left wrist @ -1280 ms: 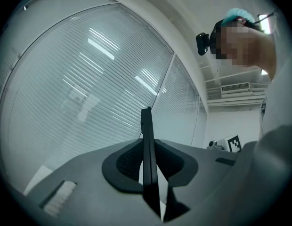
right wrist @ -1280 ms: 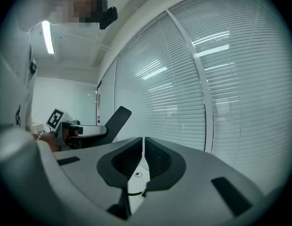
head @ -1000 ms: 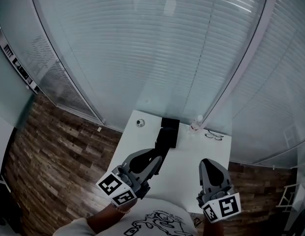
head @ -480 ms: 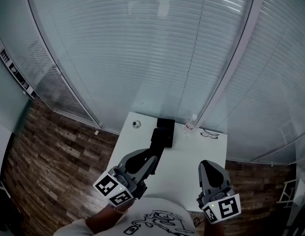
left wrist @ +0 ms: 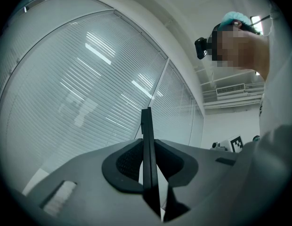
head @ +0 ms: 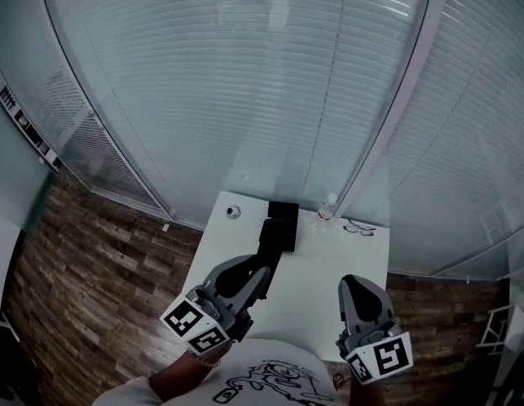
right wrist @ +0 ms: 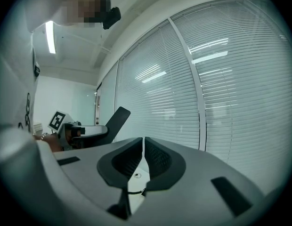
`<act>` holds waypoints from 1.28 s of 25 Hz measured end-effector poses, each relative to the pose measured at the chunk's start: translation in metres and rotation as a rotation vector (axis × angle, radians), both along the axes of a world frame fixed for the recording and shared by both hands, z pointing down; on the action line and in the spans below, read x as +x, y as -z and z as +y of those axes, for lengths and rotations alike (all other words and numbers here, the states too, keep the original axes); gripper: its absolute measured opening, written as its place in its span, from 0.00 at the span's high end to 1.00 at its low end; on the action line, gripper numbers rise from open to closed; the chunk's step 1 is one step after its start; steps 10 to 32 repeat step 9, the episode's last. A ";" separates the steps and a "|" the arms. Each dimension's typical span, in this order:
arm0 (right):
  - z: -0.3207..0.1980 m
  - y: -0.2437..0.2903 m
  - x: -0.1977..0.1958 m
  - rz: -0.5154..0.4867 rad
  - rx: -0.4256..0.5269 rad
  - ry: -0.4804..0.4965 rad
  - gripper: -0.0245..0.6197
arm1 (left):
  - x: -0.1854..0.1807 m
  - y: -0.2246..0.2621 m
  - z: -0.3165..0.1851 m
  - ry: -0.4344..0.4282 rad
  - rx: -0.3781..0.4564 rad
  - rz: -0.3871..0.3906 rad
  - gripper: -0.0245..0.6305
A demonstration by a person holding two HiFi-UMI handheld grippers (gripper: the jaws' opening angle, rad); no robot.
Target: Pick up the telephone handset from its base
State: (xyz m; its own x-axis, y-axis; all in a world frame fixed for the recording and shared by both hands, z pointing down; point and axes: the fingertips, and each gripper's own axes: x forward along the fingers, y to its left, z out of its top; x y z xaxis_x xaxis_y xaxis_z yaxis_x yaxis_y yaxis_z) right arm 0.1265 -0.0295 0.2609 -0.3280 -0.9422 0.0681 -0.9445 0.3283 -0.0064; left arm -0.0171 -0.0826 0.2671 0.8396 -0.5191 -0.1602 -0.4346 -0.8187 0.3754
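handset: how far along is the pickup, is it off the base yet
Done: the left gripper is shut on the handset, which the right gripper view shows raised in the air, apparently off the base. In hand: just holding it. Left: nothing visible; the right gripper is shut and empty.

A bottle (head: 327, 211), eyeglasses (head: 359, 227) and a small round object (head: 233, 212) sit on the white table (head: 330, 265).

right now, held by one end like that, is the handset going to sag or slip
Probably stiff: the handset juts straight from the left gripper without bending. It may pivot, since only one end is clamped. Looks smooth, so possibly slippery.
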 end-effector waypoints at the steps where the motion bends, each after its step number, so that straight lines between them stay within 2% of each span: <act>1: 0.000 0.000 0.001 -0.001 0.001 -0.001 0.94 | 0.000 0.000 0.000 0.001 0.000 0.000 0.86; 32: 0.001 0.000 0.007 -0.005 0.008 -0.001 0.94 | 0.002 0.000 0.003 0.008 0.005 0.002 0.86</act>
